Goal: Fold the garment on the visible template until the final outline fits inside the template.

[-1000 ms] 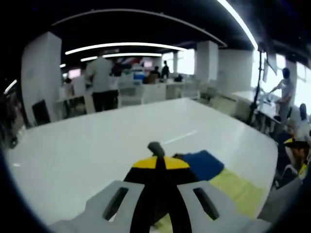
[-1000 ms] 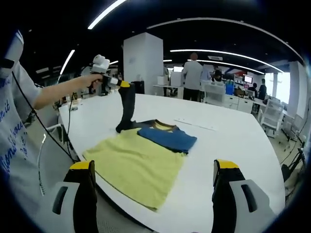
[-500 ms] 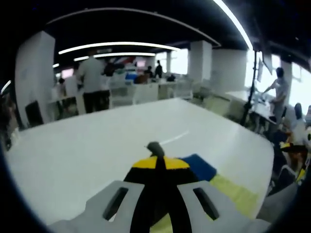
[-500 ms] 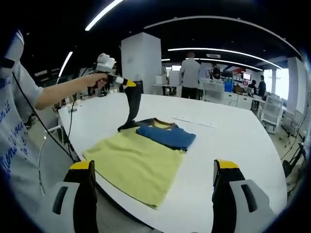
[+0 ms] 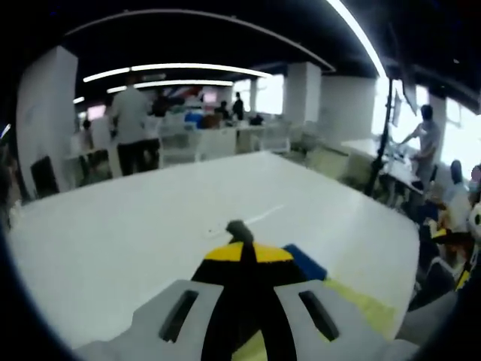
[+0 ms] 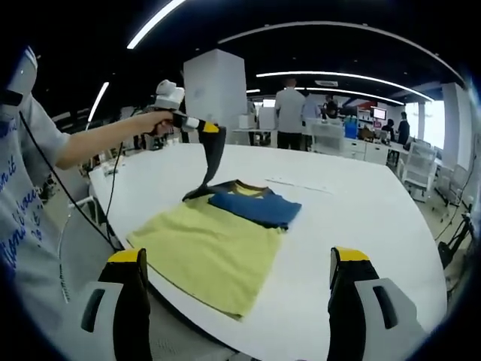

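Right gripper view: your left hand-held gripper (image 6: 210,129) is clenched on the dark sleeve (image 6: 211,162), lifted off the yellow garment (image 6: 207,256) on the table (image 6: 361,218); your right hand-held gripper (image 6: 234,301) hangs released. Pull higher and, I judge, the blue fold (image 6: 255,208) drags loose.

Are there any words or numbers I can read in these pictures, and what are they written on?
Blue writing on the person's white shirt: cut off at the picture's edge, not readable.
Bright screens far back in the room: too small and blurred to read.
Nothing else carries readable text.

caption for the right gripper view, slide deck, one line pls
Left gripper lifts the dark sleeve off the yellow-and-blue shirt on the white table; right gripper open.
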### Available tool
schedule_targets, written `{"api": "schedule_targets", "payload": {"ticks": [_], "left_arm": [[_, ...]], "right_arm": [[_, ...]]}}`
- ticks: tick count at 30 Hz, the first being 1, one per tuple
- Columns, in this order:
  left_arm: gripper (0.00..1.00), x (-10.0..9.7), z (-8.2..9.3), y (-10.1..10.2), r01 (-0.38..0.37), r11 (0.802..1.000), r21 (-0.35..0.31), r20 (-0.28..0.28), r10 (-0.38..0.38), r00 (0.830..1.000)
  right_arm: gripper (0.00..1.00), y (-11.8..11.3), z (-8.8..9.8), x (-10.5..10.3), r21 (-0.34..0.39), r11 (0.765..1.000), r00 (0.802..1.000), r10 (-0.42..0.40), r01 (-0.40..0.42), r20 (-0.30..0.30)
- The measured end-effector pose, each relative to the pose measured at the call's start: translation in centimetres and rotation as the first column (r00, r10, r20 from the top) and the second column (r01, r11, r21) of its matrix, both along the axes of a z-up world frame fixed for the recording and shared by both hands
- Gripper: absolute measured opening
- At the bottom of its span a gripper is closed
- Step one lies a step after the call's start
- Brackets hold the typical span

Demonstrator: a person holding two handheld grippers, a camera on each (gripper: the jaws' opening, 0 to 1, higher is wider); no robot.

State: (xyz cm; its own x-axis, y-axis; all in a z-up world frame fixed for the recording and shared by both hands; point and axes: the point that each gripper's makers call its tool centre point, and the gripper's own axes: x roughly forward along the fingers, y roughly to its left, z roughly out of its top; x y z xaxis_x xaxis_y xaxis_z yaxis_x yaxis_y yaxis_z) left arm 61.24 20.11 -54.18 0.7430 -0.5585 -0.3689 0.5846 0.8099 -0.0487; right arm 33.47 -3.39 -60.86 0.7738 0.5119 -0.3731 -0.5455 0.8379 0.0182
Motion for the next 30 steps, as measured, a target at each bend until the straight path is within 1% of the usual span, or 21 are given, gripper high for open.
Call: {"api": "schedule_targets", "payload": {"ticks": [5, 16, 25, 30], "left_arm": [[0.00, 0.2, -0.2, -0.7, 0.008, 1.000, -0.001, -0.006, -0.008, 1.000], [0.00, 0.4, -0.4, -3.2, 0.042, 0.999, -0.009, -0.012, -0.042, 0.999], [0.00, 0.3, -1.4, -4.7, 0.069, 0.998, -0.002, -0.030, -0.069, 0.997], [0.00, 0.4, -2.3, -5.3, 0.074, 0.997, -0.002, -0.043, -0.074, 0.996]], "right_arm": [[1.00, -0.1, -0.2, 0.1, 0.001, 1.000, 1.000, 0.000, 0.000, -0.004], [1.00, -0.3, -0.6, 0.2, 0.006, 1.000, 1.000, 0.000, 0.000, -0.015], [1.00, -0.5, -0.9, 0.2, 0.011, 1.000, 1.000, -0.002, 0.002, -0.021], [1.00, -0.6, -1.1, 0.0, 0.014, 1.000, 1.000, -0.004, 0.004, -0.028]]}}
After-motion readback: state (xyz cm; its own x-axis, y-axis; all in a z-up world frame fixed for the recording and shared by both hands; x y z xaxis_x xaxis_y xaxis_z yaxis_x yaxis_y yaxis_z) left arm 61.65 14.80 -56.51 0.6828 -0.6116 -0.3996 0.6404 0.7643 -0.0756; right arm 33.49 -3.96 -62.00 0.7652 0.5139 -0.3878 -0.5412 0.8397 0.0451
